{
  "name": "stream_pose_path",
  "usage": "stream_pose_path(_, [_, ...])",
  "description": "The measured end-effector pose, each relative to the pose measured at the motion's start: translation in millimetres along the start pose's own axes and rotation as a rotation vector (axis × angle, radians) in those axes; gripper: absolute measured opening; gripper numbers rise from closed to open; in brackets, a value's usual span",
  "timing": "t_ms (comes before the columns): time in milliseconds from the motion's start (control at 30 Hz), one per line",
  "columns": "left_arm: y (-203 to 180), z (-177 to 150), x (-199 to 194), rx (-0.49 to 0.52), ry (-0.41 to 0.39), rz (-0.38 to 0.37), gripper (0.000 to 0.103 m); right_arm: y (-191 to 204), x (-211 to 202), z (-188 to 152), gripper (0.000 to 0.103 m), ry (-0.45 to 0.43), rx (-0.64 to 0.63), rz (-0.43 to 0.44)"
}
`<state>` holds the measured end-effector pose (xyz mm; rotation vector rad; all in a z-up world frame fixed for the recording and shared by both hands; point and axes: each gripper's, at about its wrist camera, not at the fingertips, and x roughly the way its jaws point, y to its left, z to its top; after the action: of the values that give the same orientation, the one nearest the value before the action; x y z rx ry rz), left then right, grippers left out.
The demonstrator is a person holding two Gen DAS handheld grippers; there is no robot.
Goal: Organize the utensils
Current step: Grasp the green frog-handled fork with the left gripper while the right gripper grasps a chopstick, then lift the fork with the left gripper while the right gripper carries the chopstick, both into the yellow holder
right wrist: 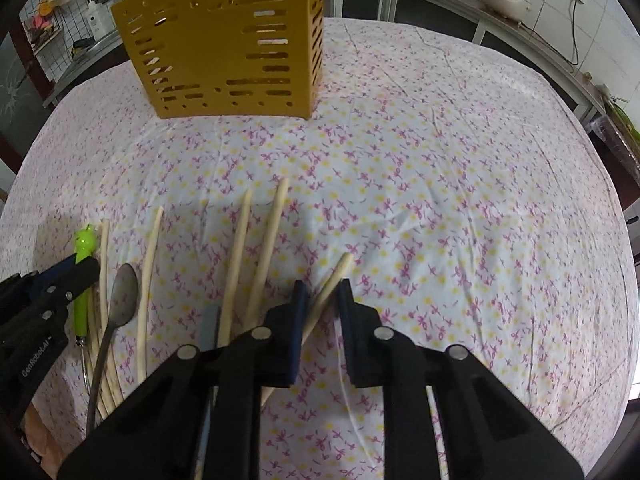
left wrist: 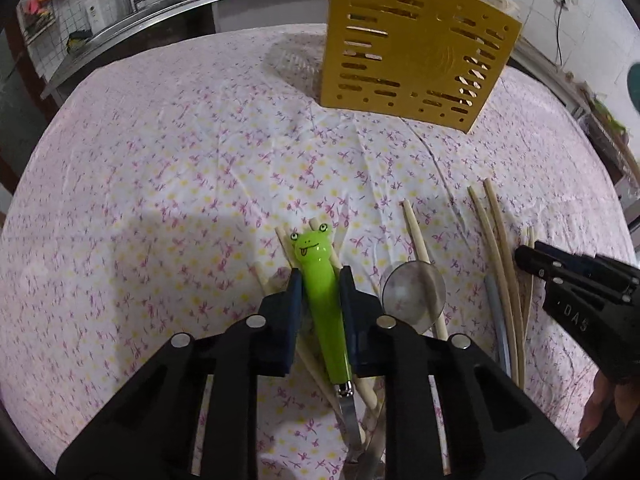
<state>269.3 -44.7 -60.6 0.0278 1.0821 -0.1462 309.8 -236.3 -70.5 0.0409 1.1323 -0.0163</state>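
Left wrist view: low and close over the worktop (left wrist: 168, 168), facing forward along the fingers (left wrist: 294, 312) toward the yellow holder (left wrist: 416, 44). Right wrist view: same direction, just as near, beside it. Shared by both: the holder (right wrist: 224, 44), the floral cloth (right wrist: 420, 184), the scattered chopsticks (right wrist: 268, 248).

Frog utensil (left wrist: 318, 280): green handle, metal neck, lying over chopsticks (right wrist: 256, 256). Chopsticks: pale wood, scattered flat, roughly parallel. Spoon (right wrist: 120, 300): metal, flat among them. Holder (right wrist: 224, 40): yellow, slotted, upright, well apart.
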Motion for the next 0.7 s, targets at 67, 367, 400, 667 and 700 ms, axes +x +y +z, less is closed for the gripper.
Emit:
stream_pose_path(67, [-2, 2, 1, 0.012, 0.012, 0.001, 0.017, -3, 2, 8, 0.017, 0.028, 0.001, 0.02])
stream_pose_path(367, [-4, 11, 4, 0.011, 0.052, -0.005, 0.016, -20, 10, 32, 0.014, 0.085, 0.017, 0.091])
stream_pose_path(400, [-3, 12, 4, 0.007, 0.055, -0.006, 0.016, -21, 10, 35, 0.014, 0.08, 0.014, 0.091])
stream_pose_path(667, [14, 18, -8, -0.041, 0.04, -0.046, 0.016, -29, -3, 32, 0.012, -0.001, 0.013, 0.108])
stream_pose_path(700, [16, 18, -12, -0.042, 0.028, -0.049, 0.016, -31, -9, 32, 0.012, -0.017, 0.013, 0.106])
